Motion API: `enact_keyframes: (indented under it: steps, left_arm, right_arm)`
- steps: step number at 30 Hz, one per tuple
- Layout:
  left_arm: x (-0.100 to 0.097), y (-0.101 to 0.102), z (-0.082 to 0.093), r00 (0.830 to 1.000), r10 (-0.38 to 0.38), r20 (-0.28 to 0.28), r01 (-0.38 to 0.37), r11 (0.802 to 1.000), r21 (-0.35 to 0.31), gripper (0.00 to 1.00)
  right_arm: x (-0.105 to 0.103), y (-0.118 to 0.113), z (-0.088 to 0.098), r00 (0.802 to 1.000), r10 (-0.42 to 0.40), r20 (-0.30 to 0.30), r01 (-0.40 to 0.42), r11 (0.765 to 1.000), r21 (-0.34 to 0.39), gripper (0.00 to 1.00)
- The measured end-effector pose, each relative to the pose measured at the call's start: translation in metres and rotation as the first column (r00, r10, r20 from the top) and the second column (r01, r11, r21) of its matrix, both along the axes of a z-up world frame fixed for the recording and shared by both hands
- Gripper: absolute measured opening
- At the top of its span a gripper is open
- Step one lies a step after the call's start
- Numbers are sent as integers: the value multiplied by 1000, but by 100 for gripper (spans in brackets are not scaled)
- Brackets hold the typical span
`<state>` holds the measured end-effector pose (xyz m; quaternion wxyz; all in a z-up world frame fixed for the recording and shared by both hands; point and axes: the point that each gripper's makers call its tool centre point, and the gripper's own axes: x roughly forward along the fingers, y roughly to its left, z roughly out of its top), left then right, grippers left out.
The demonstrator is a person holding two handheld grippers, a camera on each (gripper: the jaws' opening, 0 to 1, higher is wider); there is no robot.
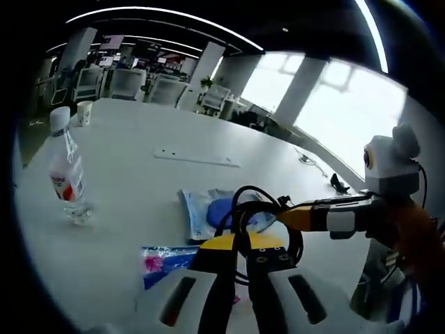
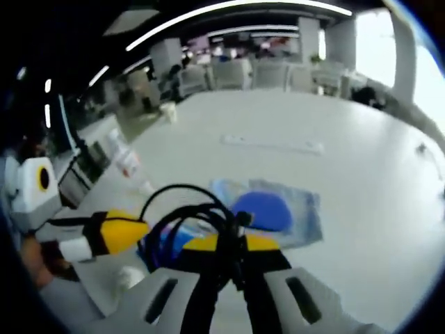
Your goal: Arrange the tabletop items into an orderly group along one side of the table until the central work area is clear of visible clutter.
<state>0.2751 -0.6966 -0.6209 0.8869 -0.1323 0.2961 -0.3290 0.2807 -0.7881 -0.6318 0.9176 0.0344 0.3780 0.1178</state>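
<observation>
In the left gripper view, the left tool (image 1: 236,278) is seen pressed together on a black cable (image 1: 240,209), with a yellow part between its jaws. The right tool (image 1: 299,217) enters from the right, its yellow tip at the cable loop; a hand (image 1: 417,240) holds it. Just beyond lie a colourful packet (image 1: 161,261) and a clear bag with a blue item (image 1: 208,209) on the white desk (image 1: 139,139). Farther left, a water bottle (image 1: 66,167) stands upright, and a paper cup (image 1: 84,112) is seen near the far edge.

In the right gripper view, the right tool (image 2: 226,278) is likewise closed on the cable (image 2: 188,209), and the left tool (image 2: 115,233) comes in from the left. The bag (image 2: 278,209) lies beyond; chairs (image 2: 236,73) stand past the desk (image 2: 348,139).
</observation>
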Motion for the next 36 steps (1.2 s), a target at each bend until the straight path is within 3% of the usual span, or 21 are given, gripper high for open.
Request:
enact_keyframes:
  steps: [10,22,36]
  left_arm:
    - [-18,-26,-4,998,-62,-11,62,998,-7,3]
    - [-37,-60,-19,988,-144,-57,143,990,-20,3]
    - [-50,-85,-41,977,-196,-90,197,980,3,3]
  right_arm:
    - [-17,-27,-8,999,-23,-28,24,999,22,8]
    - [-33,-58,-21,998,-20,-62,18,1000,-17,8]
    - [-40,-82,-41,996,-12,-94,6,998,-59,8]
